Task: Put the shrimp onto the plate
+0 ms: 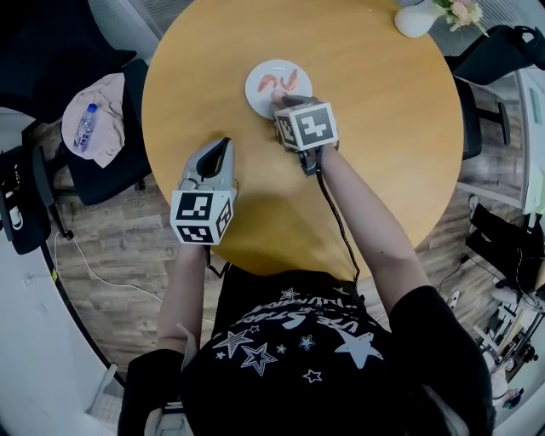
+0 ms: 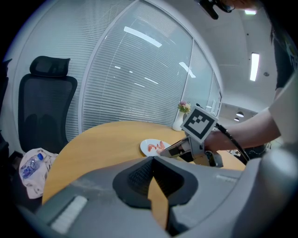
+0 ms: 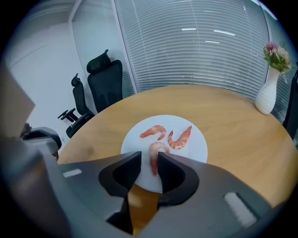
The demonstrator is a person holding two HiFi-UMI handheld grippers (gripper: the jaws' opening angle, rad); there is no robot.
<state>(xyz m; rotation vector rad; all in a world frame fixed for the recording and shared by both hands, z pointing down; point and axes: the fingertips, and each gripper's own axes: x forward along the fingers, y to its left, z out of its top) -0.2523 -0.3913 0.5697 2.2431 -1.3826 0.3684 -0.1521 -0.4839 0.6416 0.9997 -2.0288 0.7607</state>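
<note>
A white plate [image 1: 255, 78] sits on the round wooden table [image 1: 383, 128] and carries three pink shrimp [image 1: 279, 83]. In the right gripper view two shrimp [image 3: 152, 131] [image 3: 180, 138] lie further in on the plate [image 3: 198, 145]. The third shrimp [image 3: 155, 152] lies on the plate between the jaws of my right gripper [image 3: 149, 160], which stand open with a gap beside it. My left gripper [image 1: 225, 145] hovers over bare table to the near left, shut and empty. From the left gripper view [image 2: 152, 160] I see the right gripper [image 2: 164, 151] tipped down at the plate [image 2: 145, 146].
A white vase with flowers [image 1: 415, 17] stands at the table's far right edge. Black office chairs surround the table; one at the left [image 1: 102, 162] holds a cloth and a water bottle [image 1: 85, 128]. Glass walls with blinds stand behind.
</note>
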